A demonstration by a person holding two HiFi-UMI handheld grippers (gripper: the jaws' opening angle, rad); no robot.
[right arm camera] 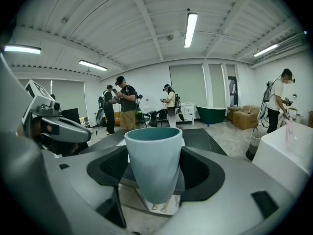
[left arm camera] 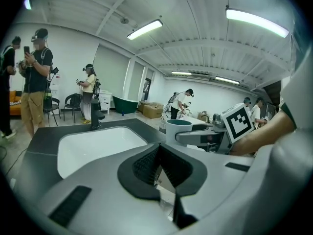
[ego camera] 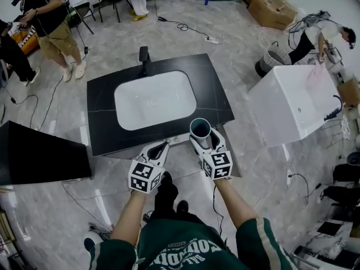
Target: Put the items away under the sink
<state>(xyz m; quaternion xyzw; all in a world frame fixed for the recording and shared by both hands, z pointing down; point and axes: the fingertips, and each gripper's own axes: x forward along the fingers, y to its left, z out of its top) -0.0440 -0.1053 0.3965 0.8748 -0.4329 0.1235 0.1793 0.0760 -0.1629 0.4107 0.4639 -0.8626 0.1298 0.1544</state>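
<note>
A black-topped sink unit (ego camera: pixel 107 94) with a white basin (ego camera: pixel 154 100) and a black faucet (ego camera: pixel 144 58) stands in front of me. The space under it is hidden. My right gripper (ego camera: pixel 203 142) is shut on a teal cup (ego camera: pixel 200 127), held upright just over the unit's front edge. In the right gripper view the cup (right arm camera: pixel 154 160) sits between the black pads of the right gripper (right arm camera: pixel 155 153). My left gripper (ego camera: pixel 162 145) hovers at the front edge to the cup's left, shut on nothing. The left gripper (left arm camera: pixel 159 148) view shows the cup (left arm camera: pixel 178 129) to its right.
A white tub-like unit (ego camera: pixel 292 103) stands to the right. A black slanted panel (ego camera: pixel 39 153) lies to the left. Cables (ego camera: pixel 185 27) cross the marble floor behind the sink. People (ego camera: pixel 50 21) stand at the back left, and cardboard boxes (ego camera: pixel 273 10) at the back right.
</note>
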